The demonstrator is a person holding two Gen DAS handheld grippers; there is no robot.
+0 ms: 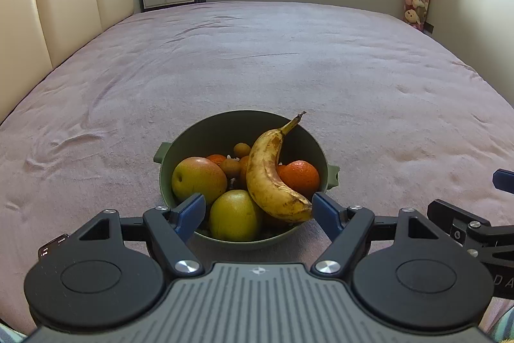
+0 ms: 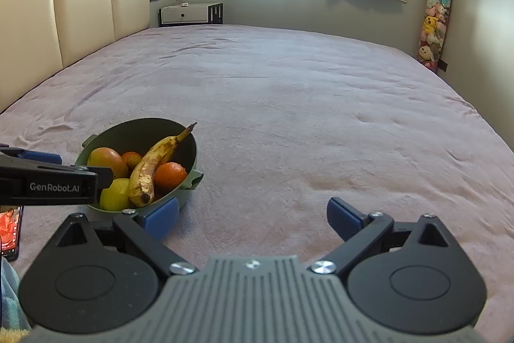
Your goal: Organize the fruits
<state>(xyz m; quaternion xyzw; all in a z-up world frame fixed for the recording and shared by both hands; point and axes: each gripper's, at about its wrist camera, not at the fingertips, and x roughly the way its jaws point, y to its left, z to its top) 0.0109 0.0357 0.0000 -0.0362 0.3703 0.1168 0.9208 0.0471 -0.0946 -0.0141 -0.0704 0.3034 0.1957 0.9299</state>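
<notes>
while both grippers gape empty | speckled curved banana (image 1: 273,176) | smooth round green bowl (image 1: 298,130) | fuzzy bedspread (image 1: 257,60)

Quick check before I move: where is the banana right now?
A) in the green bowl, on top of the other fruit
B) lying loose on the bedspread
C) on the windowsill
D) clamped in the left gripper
A: the banana lies across the other fruit inside the green bowl, stem poking past the far rim; the left gripper is open and empty.

bowl (image 1: 316,150) green | banana (image 1: 273,179) yellow, brown-speckled | orange (image 1: 300,177) orange | bedspread (image 1: 289,60) mauve
</notes>
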